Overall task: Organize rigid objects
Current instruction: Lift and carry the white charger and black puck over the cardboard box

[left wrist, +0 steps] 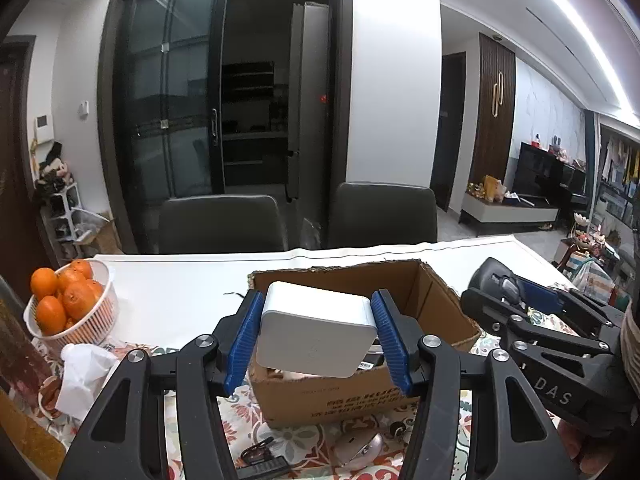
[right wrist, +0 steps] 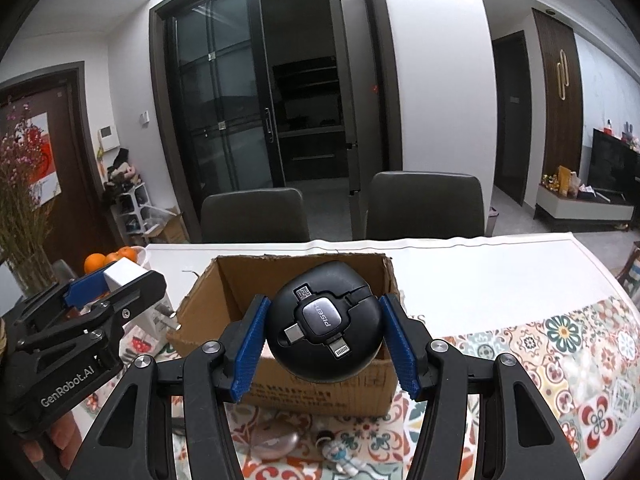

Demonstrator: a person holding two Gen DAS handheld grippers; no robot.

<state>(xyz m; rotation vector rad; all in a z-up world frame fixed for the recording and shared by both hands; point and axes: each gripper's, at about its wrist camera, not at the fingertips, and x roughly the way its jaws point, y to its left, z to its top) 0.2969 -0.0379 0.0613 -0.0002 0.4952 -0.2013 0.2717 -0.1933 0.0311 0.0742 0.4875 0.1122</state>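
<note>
My left gripper (left wrist: 318, 338) is shut on a white rectangular charger (left wrist: 316, 332) and holds it above the near edge of an open cardboard box (left wrist: 436, 292). My right gripper (right wrist: 325, 334) is shut on a round black multi-plug cable reel (right wrist: 324, 326), held above the same box (right wrist: 224, 280). The right gripper also shows in the left wrist view (left wrist: 508, 290), to the right of the box. The left gripper with its white charger (right wrist: 120, 272) shows at the left in the right wrist view.
A white basket of oranges (left wrist: 72, 308) and crumpled tissue (left wrist: 80, 372) sit at the left. A pink mouse (left wrist: 360, 448) and small dark items (left wrist: 260, 456) lie before the box on the patterned cloth (right wrist: 560, 352). Two dark chairs (left wrist: 220, 224) stand behind the table.
</note>
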